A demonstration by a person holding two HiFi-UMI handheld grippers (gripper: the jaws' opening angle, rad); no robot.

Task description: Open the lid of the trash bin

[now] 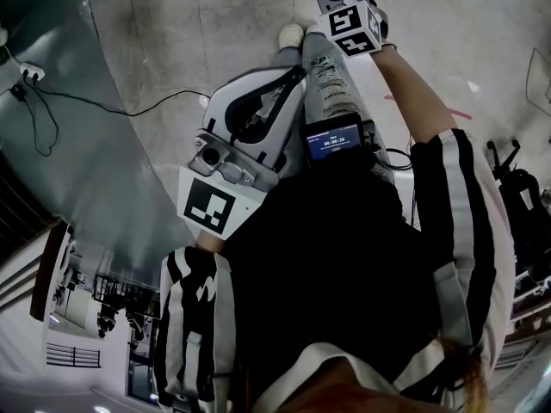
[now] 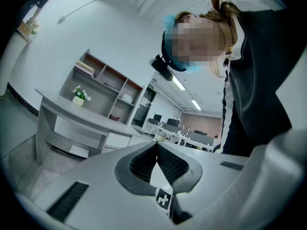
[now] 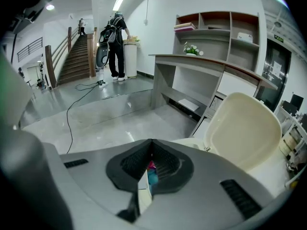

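A: State of the left gripper (image 2: 157,145)?
B: Closed, tips touching, gripping nothing, aimed up into the room.
A: And the right gripper (image 3: 152,142)?
B: Closed as well; something pink and teal (image 3: 151,172) glimpsed through the gap, unclear what.
A: Where's the bin (image 3: 192,142)?
B: Just beyond the right gripper, near the desk (image 3: 192,63), lid (image 3: 244,128) raised upright.

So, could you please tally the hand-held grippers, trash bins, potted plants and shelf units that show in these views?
Hand-held grippers: 2, the left hand-held gripper and the right hand-held gripper
Trash bin, its lid raised: 1
Potted plant: 1
Shelf unit: 1
Total: 5
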